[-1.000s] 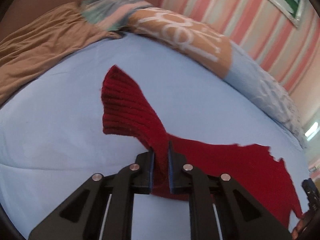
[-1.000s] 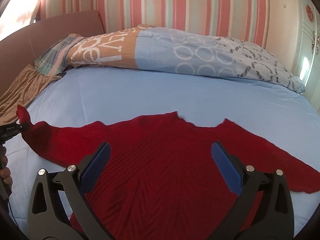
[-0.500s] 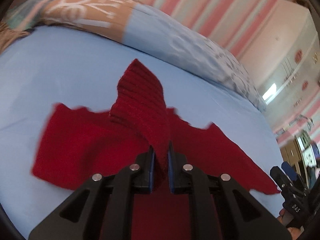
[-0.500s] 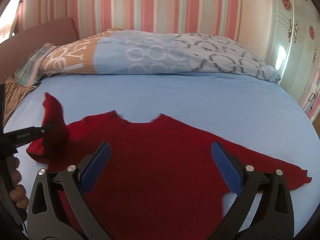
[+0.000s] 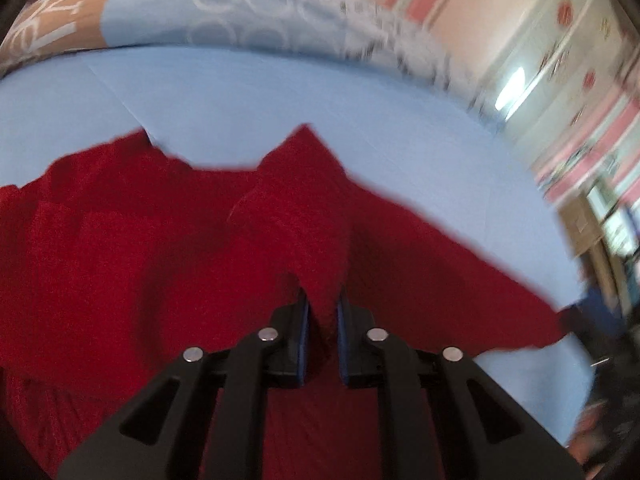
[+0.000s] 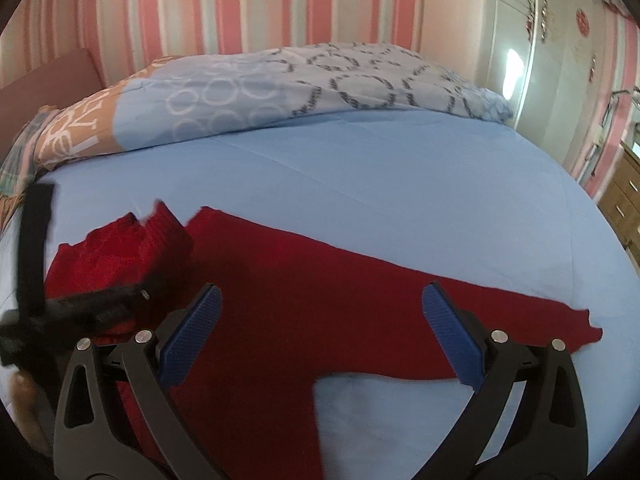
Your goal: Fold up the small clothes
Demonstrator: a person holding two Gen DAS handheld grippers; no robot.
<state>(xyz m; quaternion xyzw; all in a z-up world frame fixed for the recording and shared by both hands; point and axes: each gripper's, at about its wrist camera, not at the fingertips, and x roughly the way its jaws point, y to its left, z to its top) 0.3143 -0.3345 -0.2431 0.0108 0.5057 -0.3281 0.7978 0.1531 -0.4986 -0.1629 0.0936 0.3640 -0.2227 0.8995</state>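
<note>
A red knitted sweater (image 6: 304,300) lies spread on a light blue bed sheet (image 6: 360,184), in the near half of the bed. Its long axis runs left to right: in the right wrist view one sleeve (image 6: 532,328) stretches flat toward the right and ends in a cuff near the right edge of the bed, tapering slightly toward the near side. The other sleeve (image 5: 308,216) is lifted and doubled over the body of the sweater, its ribbed cuff pointing toward the far side. The left gripper (image 5: 322,340) has this sleeve between its blue pads; the jaws are opening, yet the knit is still pinched between them. The right gripper (image 6: 322,340) hangs above the sweater's body with its jaws spread wide and nothing between them; neither pad touches the cloth. A folded patterned quilt (image 6: 280,92) lies along the far edge of the bed, well apart from the sweater. Between quilt and sweater the sheet is bare, and bare sheet also shows on the near side beneath the flat sleeve. A striped wall (image 6: 240,8) stands behind the bed.
</note>
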